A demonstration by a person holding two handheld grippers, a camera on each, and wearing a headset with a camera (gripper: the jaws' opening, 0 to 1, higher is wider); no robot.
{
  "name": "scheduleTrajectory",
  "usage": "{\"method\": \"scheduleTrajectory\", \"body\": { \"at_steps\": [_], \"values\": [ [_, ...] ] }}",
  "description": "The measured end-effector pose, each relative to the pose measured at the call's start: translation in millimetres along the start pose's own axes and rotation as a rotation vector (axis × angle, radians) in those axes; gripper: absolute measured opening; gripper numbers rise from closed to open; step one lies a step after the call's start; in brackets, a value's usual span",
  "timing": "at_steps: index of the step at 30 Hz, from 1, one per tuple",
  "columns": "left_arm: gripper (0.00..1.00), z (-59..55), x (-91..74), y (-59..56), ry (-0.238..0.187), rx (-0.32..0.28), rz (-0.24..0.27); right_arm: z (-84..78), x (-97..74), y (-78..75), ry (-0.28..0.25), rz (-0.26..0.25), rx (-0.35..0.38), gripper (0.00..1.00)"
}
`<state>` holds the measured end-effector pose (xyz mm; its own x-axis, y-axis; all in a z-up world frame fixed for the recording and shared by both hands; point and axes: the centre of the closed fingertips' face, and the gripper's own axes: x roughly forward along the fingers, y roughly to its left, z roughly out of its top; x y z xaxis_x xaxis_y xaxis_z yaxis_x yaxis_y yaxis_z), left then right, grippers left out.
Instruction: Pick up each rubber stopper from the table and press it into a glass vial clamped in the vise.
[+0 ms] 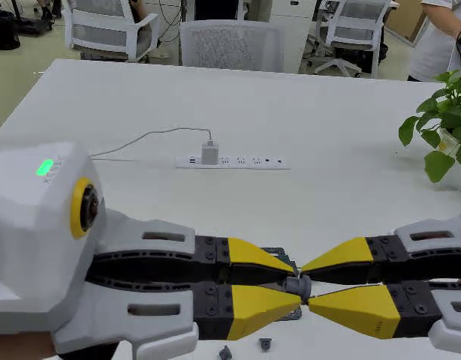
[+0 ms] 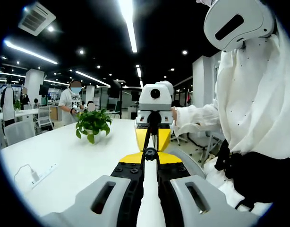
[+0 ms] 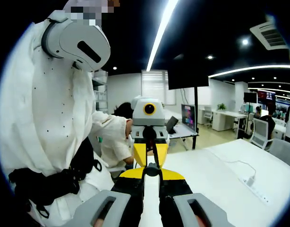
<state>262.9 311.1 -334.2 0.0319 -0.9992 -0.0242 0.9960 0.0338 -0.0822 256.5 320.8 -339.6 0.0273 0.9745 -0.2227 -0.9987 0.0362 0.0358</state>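
Grey rubber stopper (image 1: 298, 286) sits pinched where the left gripper (image 1: 296, 283) and right gripper (image 1: 306, 283) meet tip to tip, both narrowed onto it, on the near side of the white power strip (image 1: 232, 161). Two loose grey stoppers (image 1: 225, 352) lie nearer still, so most of the work seems left. The dark vise (image 1: 279, 253), also nearer than the strip, is largely hidden by the jaws, and I cannot make out any vials. A green potted plant (image 1: 444, 127) stands right of the strip, out of the way.
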Motion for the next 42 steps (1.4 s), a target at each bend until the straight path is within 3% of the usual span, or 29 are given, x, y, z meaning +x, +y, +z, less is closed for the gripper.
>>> {"method": "scheduleTrajectory", "body": {
  "at_steps": [17, 42],
  "values": [
    [0.04, 1.7, -1.0, 1.8, -0.020, 0.006, 0.005, 1.7, -0.2, -2.2, 0.002, -0.015, 0.000, 0.06],
    [0.04, 22.4, -4.1, 11.4, -0.171, -0.054, 0.077, 22.6, -4.2, -12.1, -0.083, -0.081, -0.002, 0.07]
  ]
}}
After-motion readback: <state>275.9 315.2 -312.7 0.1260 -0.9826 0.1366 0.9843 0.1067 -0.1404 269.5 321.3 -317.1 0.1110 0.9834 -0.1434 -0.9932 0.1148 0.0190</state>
